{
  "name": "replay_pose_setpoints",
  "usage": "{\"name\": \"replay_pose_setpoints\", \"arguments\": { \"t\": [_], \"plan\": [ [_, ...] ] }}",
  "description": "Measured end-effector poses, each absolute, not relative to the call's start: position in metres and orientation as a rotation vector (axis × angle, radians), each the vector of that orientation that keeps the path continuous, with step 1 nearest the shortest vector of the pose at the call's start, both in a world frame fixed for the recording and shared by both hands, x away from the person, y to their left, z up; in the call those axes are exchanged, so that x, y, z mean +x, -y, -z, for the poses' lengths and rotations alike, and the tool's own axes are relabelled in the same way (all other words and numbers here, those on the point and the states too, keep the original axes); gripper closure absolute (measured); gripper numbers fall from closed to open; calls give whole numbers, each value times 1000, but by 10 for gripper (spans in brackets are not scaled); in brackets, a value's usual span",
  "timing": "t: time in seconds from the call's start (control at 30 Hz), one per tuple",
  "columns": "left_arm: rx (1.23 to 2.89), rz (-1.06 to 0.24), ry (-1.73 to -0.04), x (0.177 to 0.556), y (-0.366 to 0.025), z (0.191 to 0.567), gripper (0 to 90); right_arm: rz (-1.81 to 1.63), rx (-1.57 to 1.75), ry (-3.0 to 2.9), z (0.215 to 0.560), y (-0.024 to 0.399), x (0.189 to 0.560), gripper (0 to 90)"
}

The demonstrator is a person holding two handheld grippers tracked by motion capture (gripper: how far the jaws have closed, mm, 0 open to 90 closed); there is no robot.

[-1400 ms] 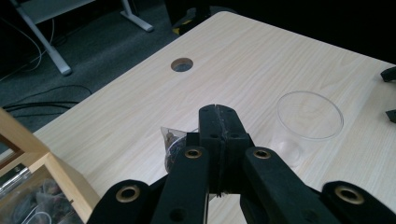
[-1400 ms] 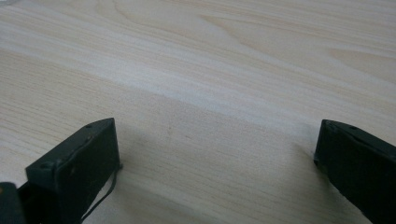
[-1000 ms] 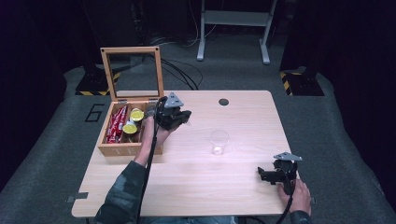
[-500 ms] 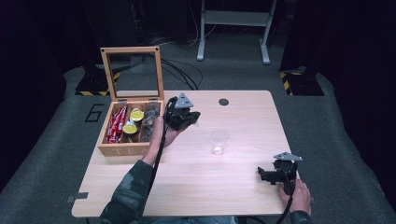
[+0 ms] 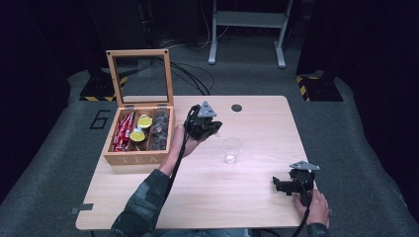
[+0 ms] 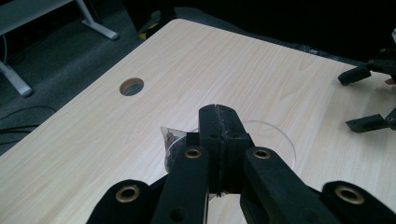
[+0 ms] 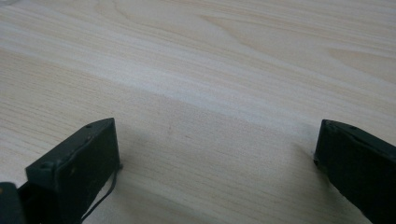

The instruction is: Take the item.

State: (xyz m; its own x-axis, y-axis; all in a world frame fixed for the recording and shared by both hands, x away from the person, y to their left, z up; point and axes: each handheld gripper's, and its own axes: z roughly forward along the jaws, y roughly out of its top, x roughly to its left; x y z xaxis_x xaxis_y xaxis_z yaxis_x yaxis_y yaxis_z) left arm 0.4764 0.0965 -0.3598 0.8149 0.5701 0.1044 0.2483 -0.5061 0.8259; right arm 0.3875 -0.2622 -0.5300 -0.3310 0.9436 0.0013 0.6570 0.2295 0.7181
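Table [image 5: 257,197]: light wood, with a small round hole [image 5: 236,107] near the far edge.
Tea box [image 5: 129,159]: wooden, on the left part of the table, lid standing straight up, "TEA" on the front wall.
Inside the box: red sticks [image 5: 122,132] in the left part, yellow round things [image 5: 141,127] in the middle part, dark packets [image 5: 159,129] in the right part.
Clear cup [image 5: 231,150]: upright in the middle of the table, well apart from the box.
Left gripper [image 5: 216,126]: held up between the box and the cup, jaws pressed tight on a small clear packet [image 6: 170,142] with dark bits inside, right above the cup rim in the left gripper view.
Right gripper [image 5: 279,185]: low at the near right corner, jaws spread wide apart, nothing between them, just bare wood in the right gripper view.
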Motion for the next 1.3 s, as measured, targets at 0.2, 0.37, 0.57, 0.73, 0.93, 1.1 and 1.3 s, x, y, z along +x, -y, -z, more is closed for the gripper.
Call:
{"name": "replay_pose_setpoints", "arguments": {
  "t": [0.2,0.37,0.57,0.73,0.93,1.1,1.3],
  "plan": [
    [2113,-440,-589,478,-86,366,897,-878,1471,-2072,530,262,388,0],
    [2119,-425,-580,478,-77,372,897,-878,1470,-2072,530,262,388,0],
    [2127,-403,-562,479,-68,376,896,-878,1470,-2072,530,262,388,0],
    [2132,-396,-558,479,-62,381,895,-878,1470,-2072,530,262,388,0],
    [2150,-376,-552,480,-54,391,895,-878,1470,-2072,530,262,388,0],
    [2164,-360,-542,481,-49,397,895,-878,1470,-2072,530,262,388,0],
    [2175,-344,-543,482,-45,404,894,-878,1470,-2072,530,262,388,0]
  ]
}}
